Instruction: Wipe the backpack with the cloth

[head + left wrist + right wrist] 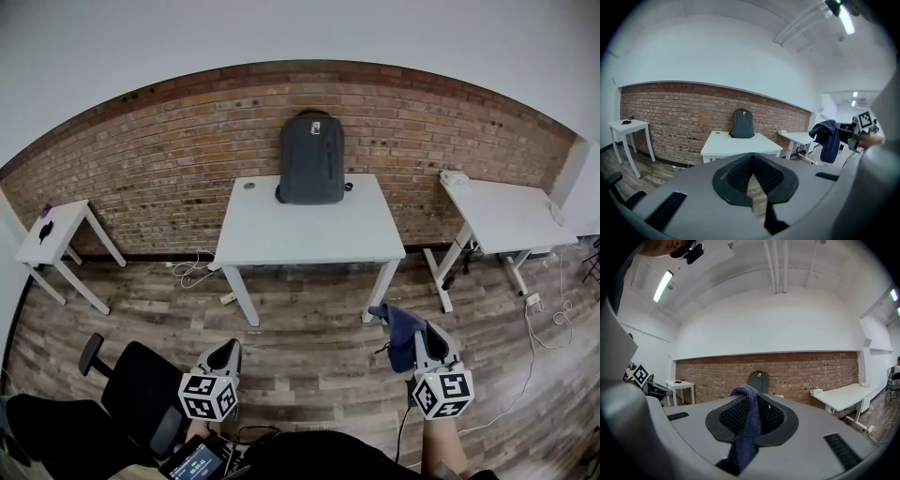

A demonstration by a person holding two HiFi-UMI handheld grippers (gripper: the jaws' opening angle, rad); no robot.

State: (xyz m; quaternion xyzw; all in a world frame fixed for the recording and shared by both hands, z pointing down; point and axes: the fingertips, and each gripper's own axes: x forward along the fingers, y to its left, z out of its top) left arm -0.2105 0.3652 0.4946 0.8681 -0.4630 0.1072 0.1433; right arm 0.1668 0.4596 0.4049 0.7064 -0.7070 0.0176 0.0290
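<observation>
Far left, a small white side table (54,236) stood against the brick wall (159,178), a dark item on its top too small to identify. Nearer in, a black office chair (136,384) sat on the wood floor (309,347), just beside the left gripper (752,158). That gripper was low and close to the person. Its own view showed the jaws drawn together at the tips, with only a thin wedge of floor visible between them and nothing in their grasp.

At centre was the middle white table (309,234), and on it the dark grey backpack (312,159). It stood upright at the table's back edge, leaning on the bricks, well apart from both grippers.

Over to the right, the right gripper (750,397) was clamped on the dark blue cloth (746,427). The fabric was pinched between the pads, bunched over the top and hanging down below the jaws. From the head view it was above the floor, short of the middle table's front right leg.

Furthest right, another white table (511,220) carried a small pale item (455,178) at its back corner, and cables (548,319) trailed on the floor beside it.
</observation>
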